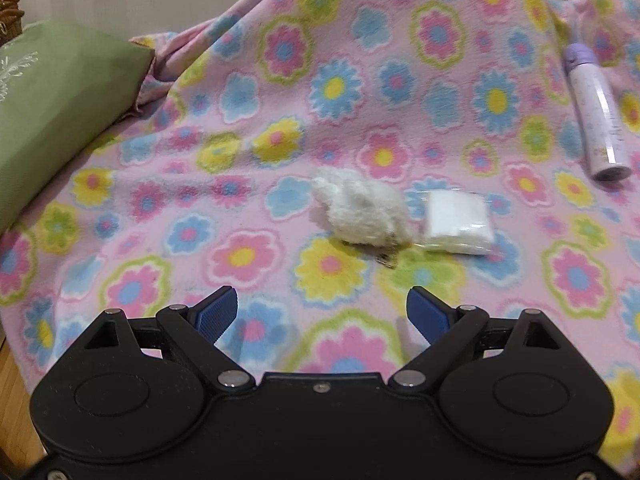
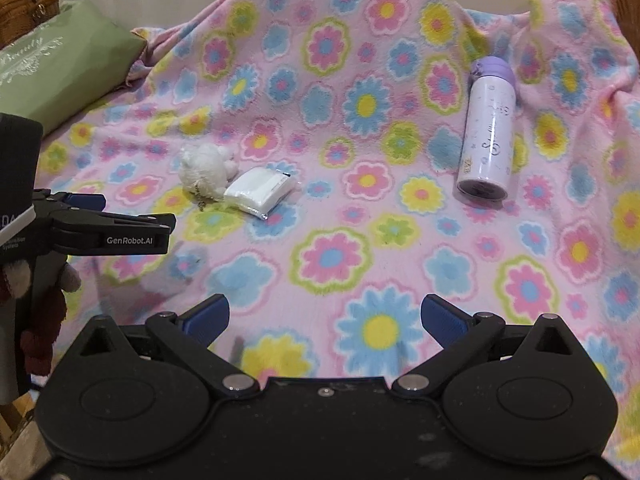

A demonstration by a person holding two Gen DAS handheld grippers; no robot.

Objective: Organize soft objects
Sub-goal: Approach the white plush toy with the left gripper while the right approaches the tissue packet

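Fluffy white plush toy (image 1: pixel 362 212) touches crinkly tissue pack (image 1: pixel 458 222).

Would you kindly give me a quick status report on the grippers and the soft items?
Left gripper open, empty. Right gripper open, empty. White plush toy beside tissue pack, both untouched on blanket. Nothing blocking.

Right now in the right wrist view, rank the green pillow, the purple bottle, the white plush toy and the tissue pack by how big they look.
1. green pillow, partly cut off
2. purple bottle
3. white plush toy and tissue pack: too alike to rank
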